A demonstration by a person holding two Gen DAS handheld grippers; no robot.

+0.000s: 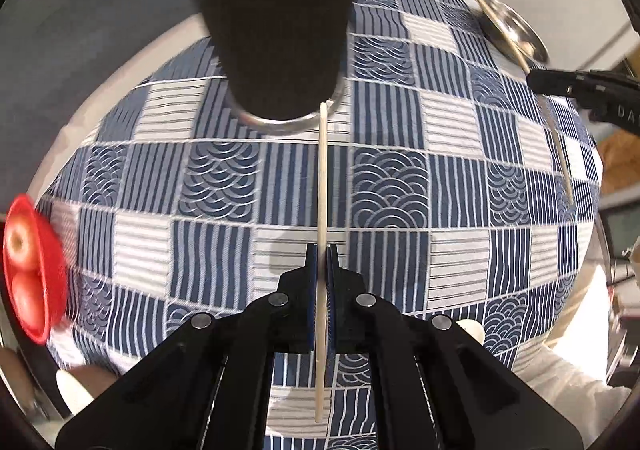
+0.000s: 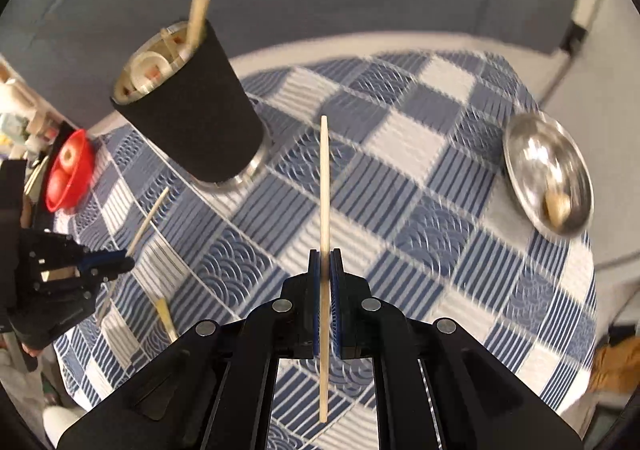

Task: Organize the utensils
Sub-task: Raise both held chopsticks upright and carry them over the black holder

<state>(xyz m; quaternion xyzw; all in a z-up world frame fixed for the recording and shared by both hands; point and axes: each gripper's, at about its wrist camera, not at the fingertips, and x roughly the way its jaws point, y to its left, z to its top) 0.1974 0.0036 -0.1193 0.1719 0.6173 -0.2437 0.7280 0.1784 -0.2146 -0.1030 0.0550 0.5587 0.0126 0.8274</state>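
- The left gripper (image 1: 322,262) has its fingers (image 1: 310,262) pressed narrow on a pale chopstick (image 1: 322,178), which runs straight ahead between them
- That chopstick's tip reaches the metal base of the black utensil holder (image 1: 276,26), standing just beyond the fingers on the blue-and-white checked cloth (image 1: 400,190) covering the surface
- The right gripper (image 2: 325,270) likewise clamps a second chopstick (image 2: 325,186), a thin light-wood stick pointing forward over the cloth, with the holder (image 2: 188,106) ahead and left of the fingertips
- Only the right wrist view looks into the holder's mouth: pale sticks (image 2: 197,20) rise from it beside white round pieces
- Only that view shows another stick (image 2: 166,314) lying loose on the cloth, left of the fingers, and the small pale thing inside the steel dish (image 2: 548,174) to their right
- The left wrist view shows the right gripper (image 1: 536,80) from the side, with the letters "DA" on its black body; the rest is cut off
- A red bowl (image 1: 50,262) of red fruit sits far left of the left fingers
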